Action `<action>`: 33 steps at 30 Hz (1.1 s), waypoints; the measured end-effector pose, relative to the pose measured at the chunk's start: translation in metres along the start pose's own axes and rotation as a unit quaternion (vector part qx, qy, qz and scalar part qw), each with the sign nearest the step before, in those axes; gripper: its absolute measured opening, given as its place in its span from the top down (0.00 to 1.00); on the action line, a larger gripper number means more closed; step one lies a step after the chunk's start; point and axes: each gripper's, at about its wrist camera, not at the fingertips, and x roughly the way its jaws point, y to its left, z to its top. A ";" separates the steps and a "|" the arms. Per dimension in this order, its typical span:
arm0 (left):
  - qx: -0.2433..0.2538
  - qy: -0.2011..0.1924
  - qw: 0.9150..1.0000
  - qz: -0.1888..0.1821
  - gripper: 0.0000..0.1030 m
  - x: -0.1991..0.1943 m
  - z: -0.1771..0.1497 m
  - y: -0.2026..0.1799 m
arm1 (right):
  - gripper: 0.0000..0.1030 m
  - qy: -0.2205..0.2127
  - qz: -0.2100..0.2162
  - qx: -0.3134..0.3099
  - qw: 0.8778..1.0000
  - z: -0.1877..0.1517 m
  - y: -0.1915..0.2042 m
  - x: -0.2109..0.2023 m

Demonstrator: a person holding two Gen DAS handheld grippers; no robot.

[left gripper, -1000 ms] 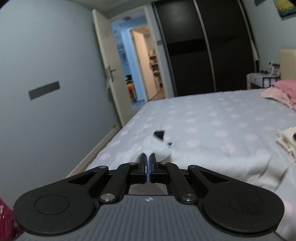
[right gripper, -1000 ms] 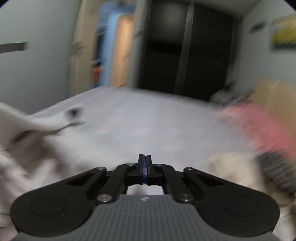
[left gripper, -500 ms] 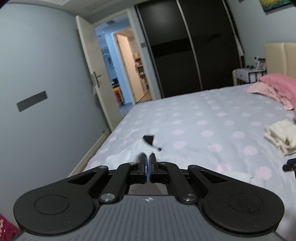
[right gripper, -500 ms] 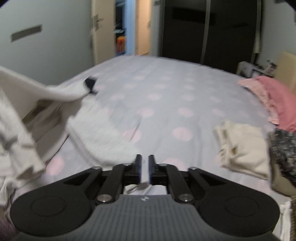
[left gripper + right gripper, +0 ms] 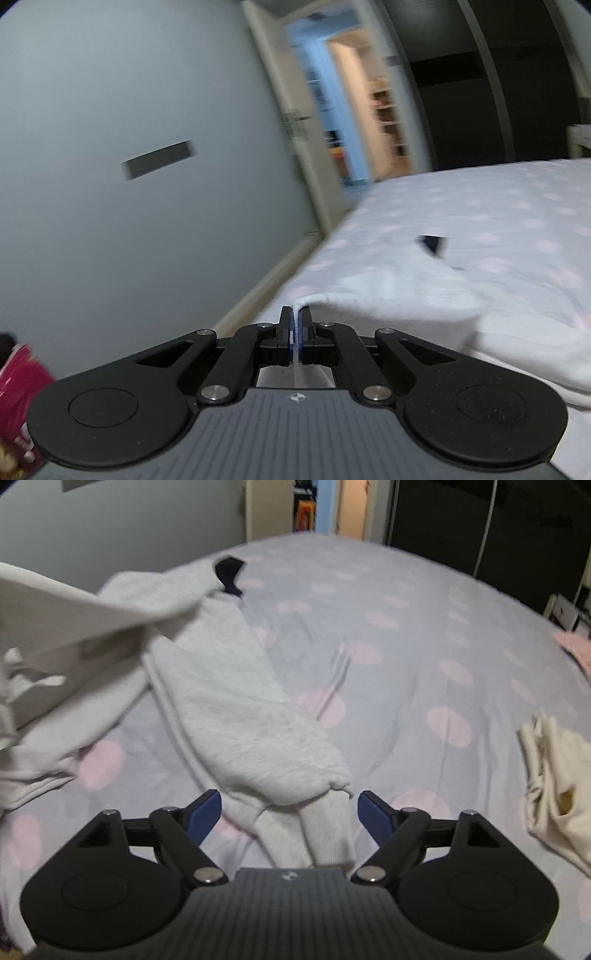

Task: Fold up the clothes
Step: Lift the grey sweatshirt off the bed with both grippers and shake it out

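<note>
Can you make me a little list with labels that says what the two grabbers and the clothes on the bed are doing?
place: bed with a pale sheet with pink dots
left gripper: shut on an edge of the white sweatshirt, holding it up
right gripper: open, one finger on each side of the sweatshirt's sleeve cuff
sweatshirt: partly lifted, sleeve lying flat on the bed
other clothes: cream garment, bunched up, to the right of the sleeve

Bedroom, dim indoor light
Plain grey wall (image 5: 110,92), open white door (image 5: 291,122), dark sliding wardrobe (image 5: 480,85), pink-dotted lilac bedsheet (image 5: 424,627).
</note>
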 end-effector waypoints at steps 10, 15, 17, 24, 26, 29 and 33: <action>-0.049 0.052 0.997 0.027 1.00 0.044 -0.013 0.018 | 0.21 0.037 0.024 0.143 0.989 0.009 -0.038 0.082; -0.043 0.040 0.998 0.016 1.00 0.037 -0.009 0.009 | 0.68 0.022 0.015 0.143 0.989 0.008 -0.024 0.079; -0.043 0.032 0.998 0.014 1.00 0.031 -0.006 0.004 | 0.77 0.015 0.006 0.133 0.991 0.008 -0.017 0.072; -0.018 -0.050 0.998 0.018 1.00 -0.015 0.009 -0.009 | 0.82 -0.054 -0.083 0.100 0.990 0.012 -0.009 0.017; -0.019 -0.087 0.996 0.010 1.00 -0.038 0.022 -0.011 | 0.82 -0.083 -0.112 0.095 0.986 0.014 -0.017 -0.007; -0.011 -0.140 0.990 -0.010 1.00 -0.074 0.048 -0.016 | 0.83 -0.113 -0.153 0.105 0.976 0.014 -0.040 -0.046; -0.016 -0.189 0.981 -0.049 0.99 -0.117 0.091 -0.022 | 0.83 -0.124 -0.192 0.124 0.966 0.007 -0.086 -0.095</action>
